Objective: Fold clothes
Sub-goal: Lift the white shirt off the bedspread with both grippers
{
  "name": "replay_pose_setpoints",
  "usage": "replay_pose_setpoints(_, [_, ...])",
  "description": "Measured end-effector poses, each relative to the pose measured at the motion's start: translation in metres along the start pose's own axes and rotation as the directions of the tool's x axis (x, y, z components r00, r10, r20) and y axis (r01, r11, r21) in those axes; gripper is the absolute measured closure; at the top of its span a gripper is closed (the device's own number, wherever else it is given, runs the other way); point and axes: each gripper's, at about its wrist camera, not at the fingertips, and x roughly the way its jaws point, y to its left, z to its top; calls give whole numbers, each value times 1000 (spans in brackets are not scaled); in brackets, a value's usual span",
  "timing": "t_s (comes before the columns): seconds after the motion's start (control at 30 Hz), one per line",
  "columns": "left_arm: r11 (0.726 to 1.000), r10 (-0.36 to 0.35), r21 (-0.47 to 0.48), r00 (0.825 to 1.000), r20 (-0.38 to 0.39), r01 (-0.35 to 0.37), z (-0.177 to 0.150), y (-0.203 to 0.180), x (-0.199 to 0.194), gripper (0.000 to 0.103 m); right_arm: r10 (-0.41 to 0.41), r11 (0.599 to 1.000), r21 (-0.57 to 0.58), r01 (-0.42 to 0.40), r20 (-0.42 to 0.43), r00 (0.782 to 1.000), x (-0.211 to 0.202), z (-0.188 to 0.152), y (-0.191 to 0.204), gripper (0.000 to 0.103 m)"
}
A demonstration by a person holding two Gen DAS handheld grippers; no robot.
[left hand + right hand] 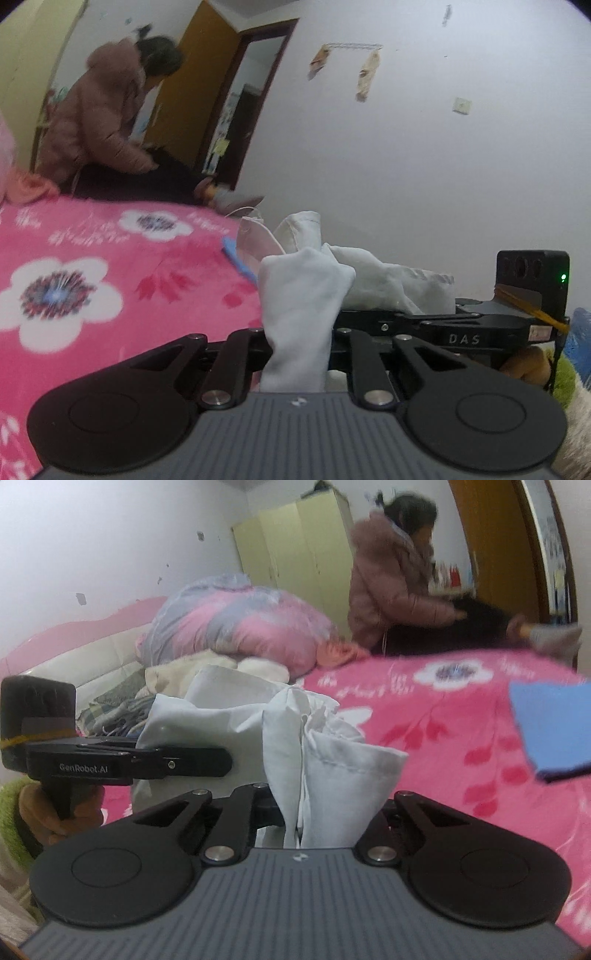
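left gripper (295, 354): clamped on a bunch of white cloth (299, 306), fabric pinched up between the fingers, raised above the bed
right gripper (314, 812): clamped on another bunch of the same white cloth (332, 760); folds stick up out of the grip
spacing: grippers side by side, each visible in the other's view, cloth bunched between them
bed: pink floral blanket (110, 266) under the cloth
blue item (550, 731): lies on the blanket, right of the cloth
bedding pile (236, 624): pink-grey, at the head end
background: person in pink puffer jacket (99, 110) bent over a dark garment at the far edge
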Motion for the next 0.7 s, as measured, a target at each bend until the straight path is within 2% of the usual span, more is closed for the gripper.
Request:
replay_pose_setpoints(0.13, [997, -34, 73, 998, 43, 31, 27, -34, 11, 88, -30, 998, -50, 34, 71, 997, -30, 26, -11, 93])
replay_pose_setpoints(0.27, [987, -56, 154, 995, 86, 42, 54, -61, 40, 89, -84, 987, -125, 99, 123, 989, -52, 62, -30, 93])
replay_pose_setpoints(0.5, [984, -97, 166, 985, 144, 72, 103, -83, 118, 89, -187, 956, -192, 224, 190, 964, -73, 124, -87, 93])
replay_pose_setpoints(0.7, [985, -109, 151, 981, 163, 84, 134, -85, 195, 89, -258, 929, -209, 306, 228, 939, -70, 158, -152, 93])
